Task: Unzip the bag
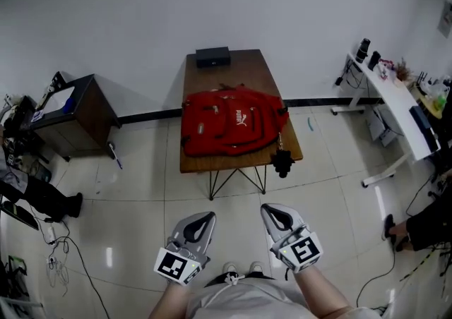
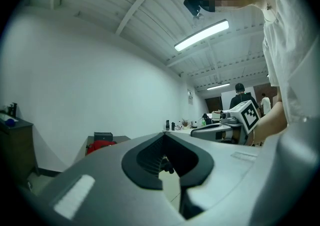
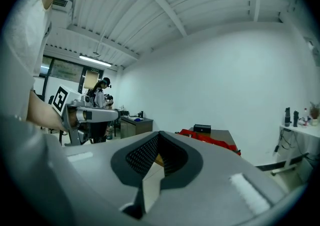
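Note:
A red backpack lies flat on a brown wooden table some way ahead of me. It shows small and far off in the left gripper view and the right gripper view. My left gripper and right gripper are held low and close to my body, well short of the table, side by side. Both point toward the table. Each is shut with its jaws meeting at the tips and nothing between them. The bag's zipper pulls are too small to make out.
A black box sits at the table's far end. A black object hangs at the table's front right corner. A dark cabinet stands left, a white desk right. Cables trail on the tiled floor at left.

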Motion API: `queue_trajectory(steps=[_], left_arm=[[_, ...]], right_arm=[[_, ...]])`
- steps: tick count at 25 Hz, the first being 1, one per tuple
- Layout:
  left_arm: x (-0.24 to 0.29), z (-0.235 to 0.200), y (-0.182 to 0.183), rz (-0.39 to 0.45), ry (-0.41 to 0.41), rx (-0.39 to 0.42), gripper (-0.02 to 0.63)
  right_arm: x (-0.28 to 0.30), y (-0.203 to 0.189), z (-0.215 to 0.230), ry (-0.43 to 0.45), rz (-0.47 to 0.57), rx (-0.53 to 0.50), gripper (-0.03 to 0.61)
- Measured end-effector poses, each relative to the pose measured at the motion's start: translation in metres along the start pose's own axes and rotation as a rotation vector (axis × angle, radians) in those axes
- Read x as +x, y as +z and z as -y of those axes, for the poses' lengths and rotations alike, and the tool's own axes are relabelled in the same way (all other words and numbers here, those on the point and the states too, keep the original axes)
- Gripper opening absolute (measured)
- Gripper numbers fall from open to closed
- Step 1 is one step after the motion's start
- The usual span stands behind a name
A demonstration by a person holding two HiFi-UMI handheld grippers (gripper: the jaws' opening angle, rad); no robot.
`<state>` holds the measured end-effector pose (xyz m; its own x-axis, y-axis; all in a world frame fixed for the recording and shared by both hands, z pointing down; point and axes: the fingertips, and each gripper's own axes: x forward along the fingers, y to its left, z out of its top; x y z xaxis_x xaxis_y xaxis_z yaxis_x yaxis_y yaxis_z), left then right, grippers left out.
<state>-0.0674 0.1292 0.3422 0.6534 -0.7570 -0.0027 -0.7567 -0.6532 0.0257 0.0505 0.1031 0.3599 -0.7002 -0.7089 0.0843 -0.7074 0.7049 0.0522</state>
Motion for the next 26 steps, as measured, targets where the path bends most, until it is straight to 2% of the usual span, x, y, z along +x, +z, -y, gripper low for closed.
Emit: queue_trajectory(steps=[7, 14, 20, 26], left_arm=[[0.007, 0.009, 0.023, 0.048, 0.017, 0.003, 0.006], [0.013, 0.008, 0.021, 0.042, 0.043, 0.015, 0.006], [0.015, 0.004, 0.024, 0.053, 0.059, 0.011, 0.006], [0.019, 0.0, 0.022, 0.036, 0.079, 0.031, 0.006]], right_arm=[[-0.007, 0.009, 0.009, -0.003, -0.004, 0.017, 0.006], [-0.008, 0.003, 0.02, -0.006, -0.026, 0.059, 0.006], [-0.003, 0.006, 0.021, 0.008, -0.004, 0.008, 0.006], [-0.003, 0.008, 0.028, 0.014, 0.005, 0.001, 0.006]])
